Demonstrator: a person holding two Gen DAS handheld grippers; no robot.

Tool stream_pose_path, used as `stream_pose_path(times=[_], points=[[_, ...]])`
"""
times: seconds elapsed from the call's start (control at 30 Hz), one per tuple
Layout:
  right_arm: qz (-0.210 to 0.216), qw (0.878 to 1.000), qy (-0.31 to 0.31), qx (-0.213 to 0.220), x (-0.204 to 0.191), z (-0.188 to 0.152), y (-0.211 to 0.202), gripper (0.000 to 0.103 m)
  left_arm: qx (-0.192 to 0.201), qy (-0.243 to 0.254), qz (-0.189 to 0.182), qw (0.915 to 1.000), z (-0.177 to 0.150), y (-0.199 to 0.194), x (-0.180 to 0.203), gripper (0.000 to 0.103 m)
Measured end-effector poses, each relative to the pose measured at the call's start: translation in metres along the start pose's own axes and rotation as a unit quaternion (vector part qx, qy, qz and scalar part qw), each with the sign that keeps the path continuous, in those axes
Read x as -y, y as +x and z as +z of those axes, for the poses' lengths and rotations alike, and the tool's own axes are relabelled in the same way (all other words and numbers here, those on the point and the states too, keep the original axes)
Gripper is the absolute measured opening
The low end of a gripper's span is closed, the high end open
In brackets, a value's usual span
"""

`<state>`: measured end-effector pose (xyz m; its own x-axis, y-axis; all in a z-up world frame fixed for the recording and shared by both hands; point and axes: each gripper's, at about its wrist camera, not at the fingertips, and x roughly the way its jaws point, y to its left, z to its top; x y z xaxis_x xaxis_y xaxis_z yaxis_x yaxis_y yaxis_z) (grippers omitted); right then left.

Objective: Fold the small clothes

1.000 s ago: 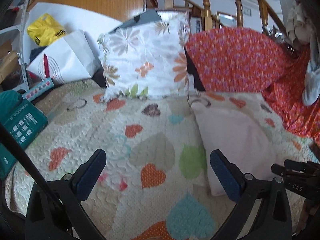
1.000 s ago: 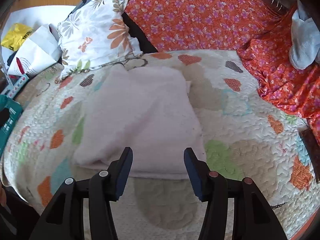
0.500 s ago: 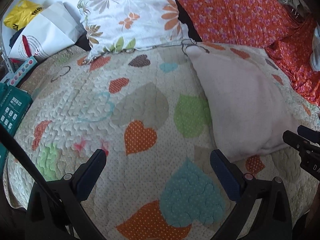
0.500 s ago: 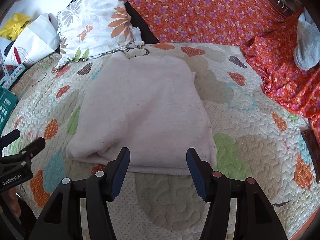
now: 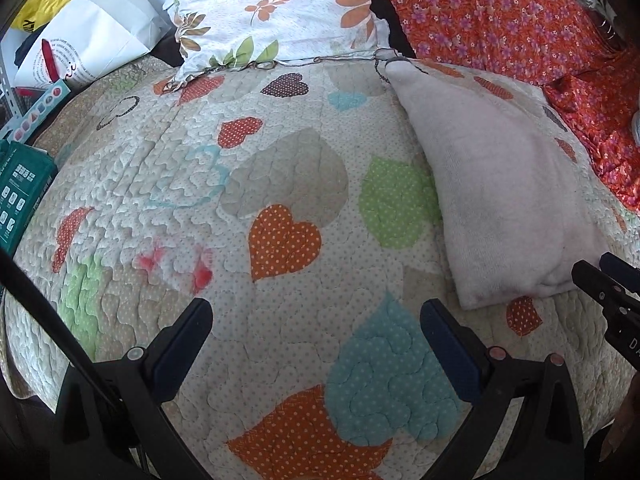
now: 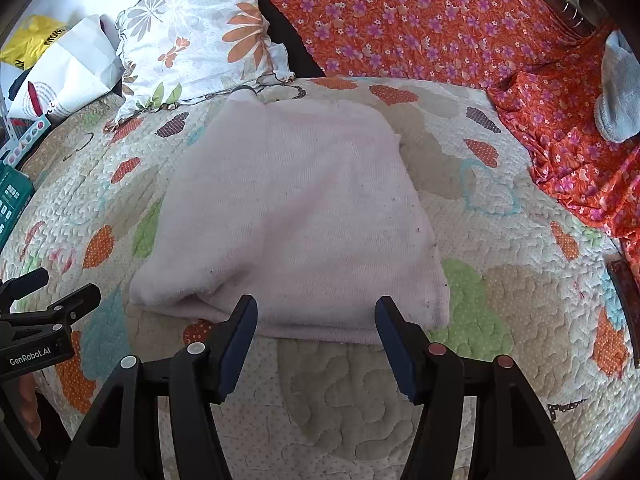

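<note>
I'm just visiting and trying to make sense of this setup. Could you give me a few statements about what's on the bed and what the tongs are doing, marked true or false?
1. A pale pink garment lies on the quilt. True.
2. The right tongs are clamped on the garment. False: they are open, at its near edge, holding nothing.
3. The left tongs are open over bare quilt. True.
4. The garment sits directly between the left tongs. False: it lies off to their right.
5. A floral pillow stands at the far side of the quilt. True.
6. The quilt is printed with stars. False: it carries hearts.
</note>
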<state>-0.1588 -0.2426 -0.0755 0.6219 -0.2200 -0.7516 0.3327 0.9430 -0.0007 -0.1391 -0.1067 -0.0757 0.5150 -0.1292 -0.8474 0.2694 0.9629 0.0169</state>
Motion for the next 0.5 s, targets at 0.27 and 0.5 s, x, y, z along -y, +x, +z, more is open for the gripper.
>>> stream_pose_path(times=[0.27, 0.5], points=[[0.001, 1.000, -0.001, 0.002, 0.0004, -0.0019, -0.0009, 0.067, -0.005, -0.004, -0.003, 1.0000, 0.0002, 0.0016, -0.0024, 0.103], [-0.002, 1.000, -0.002, 0.003, 0.0000, -0.0020, -0.0015, 0.068, -0.012, -0.009, -0.007, 0.9999, -0.0011, 0.0048, -0.0050, 0.103]])
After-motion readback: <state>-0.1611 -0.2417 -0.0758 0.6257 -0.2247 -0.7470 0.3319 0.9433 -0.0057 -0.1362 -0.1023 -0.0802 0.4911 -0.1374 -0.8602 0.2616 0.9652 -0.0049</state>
